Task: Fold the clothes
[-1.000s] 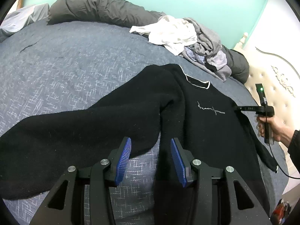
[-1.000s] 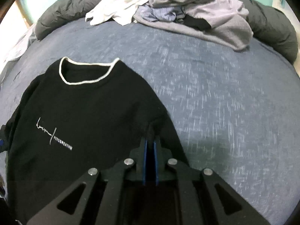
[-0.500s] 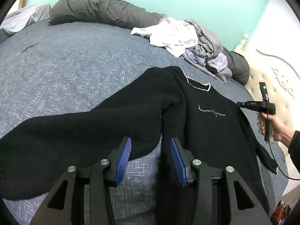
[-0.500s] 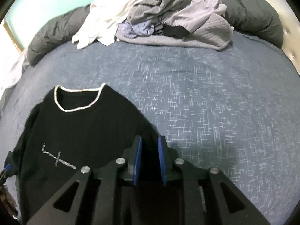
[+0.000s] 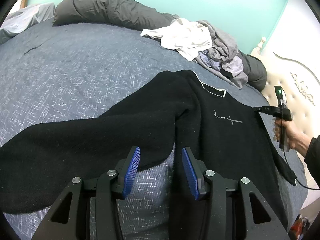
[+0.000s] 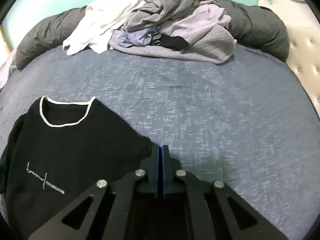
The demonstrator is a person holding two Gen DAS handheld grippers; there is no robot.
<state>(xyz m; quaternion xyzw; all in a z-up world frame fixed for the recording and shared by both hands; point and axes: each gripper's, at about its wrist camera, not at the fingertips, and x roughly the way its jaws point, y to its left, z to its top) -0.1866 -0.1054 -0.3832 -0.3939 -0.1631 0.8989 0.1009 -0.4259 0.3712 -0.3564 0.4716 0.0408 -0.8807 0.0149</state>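
A black sweater (image 5: 220, 136) with a white-trimmed neck and a small white logo lies face up on the blue bedspread (image 5: 70, 64). Its long sleeve (image 5: 80, 140) stretches out to the left. My left gripper (image 5: 160, 160) hangs open just above the gap between that sleeve and the body, near the armpit, holding nothing. In the right wrist view the sweater (image 6: 70, 150) fills the lower left. My right gripper (image 6: 160, 150) is shut at its shoulder edge, where the fabric puckers. The left wrist view shows the right gripper (image 5: 258, 109) held by a hand (image 5: 288, 132).
A heap of white, grey and lilac clothes (image 6: 160, 20) sits at the far side of the bed, on a rolled dark grey duvet (image 5: 110, 12). A cream tufted headboard (image 5: 296, 84) borders the right. Bare bedspread (image 6: 220, 110) lies between sweater and heap.
My right gripper opened slightly half a second ago and has shut again on the sweater's shoulder edge. The left gripper stays open in the same place.
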